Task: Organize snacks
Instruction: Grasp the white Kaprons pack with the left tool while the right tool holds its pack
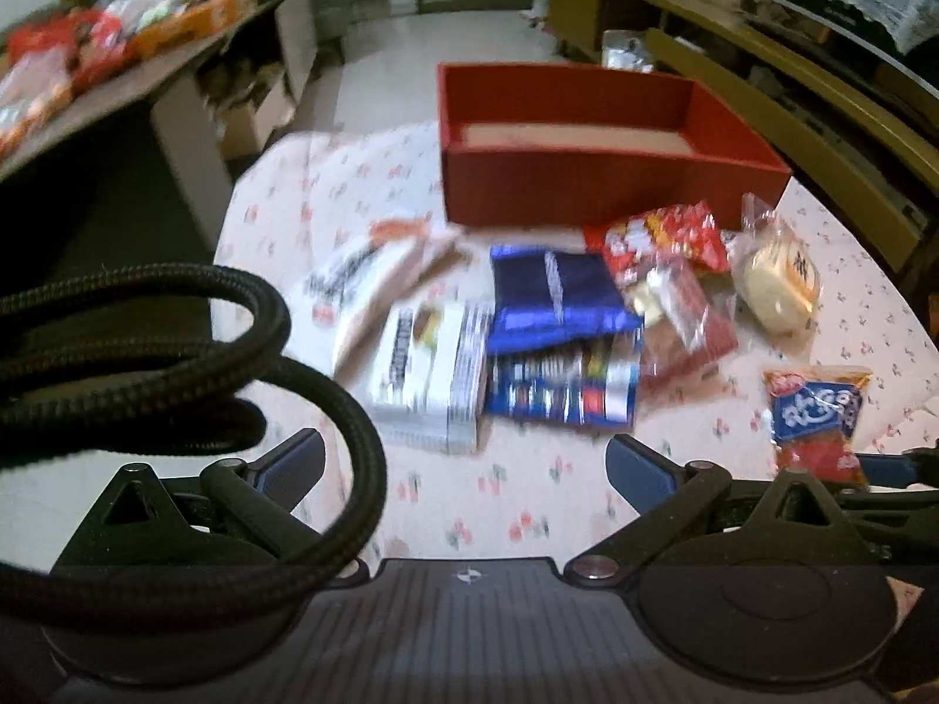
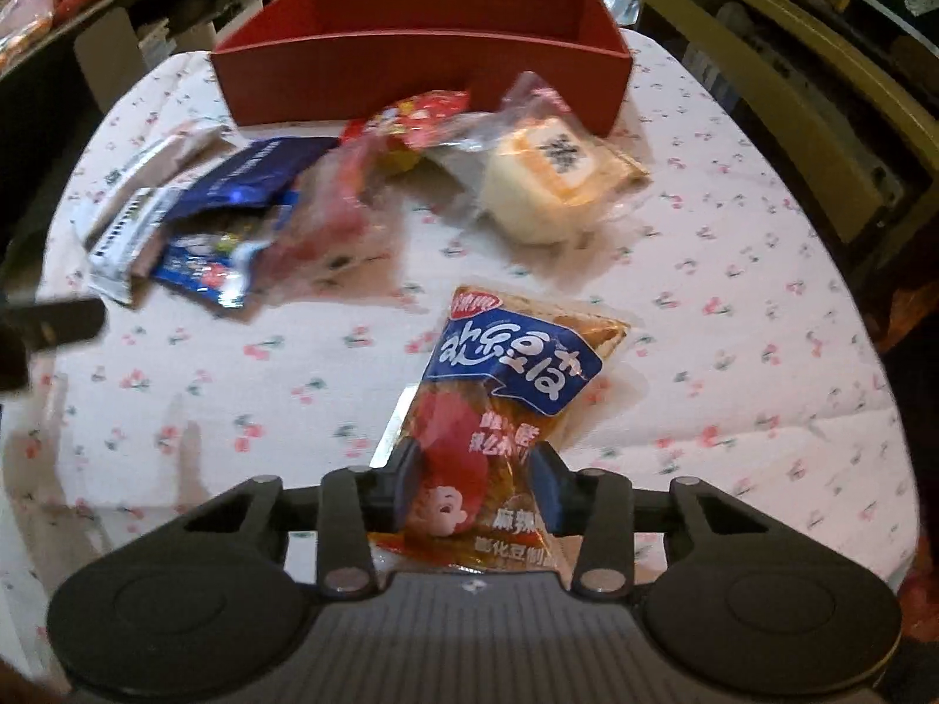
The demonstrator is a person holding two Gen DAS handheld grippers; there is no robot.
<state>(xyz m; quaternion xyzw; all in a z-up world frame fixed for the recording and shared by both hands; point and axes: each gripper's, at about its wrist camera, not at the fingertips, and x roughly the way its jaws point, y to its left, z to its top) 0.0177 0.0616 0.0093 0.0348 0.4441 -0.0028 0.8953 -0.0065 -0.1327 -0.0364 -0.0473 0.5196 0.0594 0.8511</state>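
My right gripper (image 2: 476,478) is shut on the near end of an orange and blue snack packet (image 2: 516,369), which lies on the flowered tablecloth (image 2: 733,305). The same packet (image 1: 816,410) shows at the right in the left wrist view. My left gripper (image 1: 463,463) stands open above bare cloth, nothing between its fingers. Ahead of it lies a pile of snacks: a white packet (image 1: 428,375), a dark blue packet (image 1: 557,293), a red packet (image 1: 663,240) and a wrapped pale bun (image 1: 774,281). A red box (image 1: 587,176) stands empty at the back of the table.
A side table with more snack bags (image 1: 117,29) stands at the far left. A wooden bench or rack (image 1: 821,88) runs along the right. A black braided cable (image 1: 176,352) loops across the left wrist view. Bare cloth lies at the near left (image 2: 205,399).
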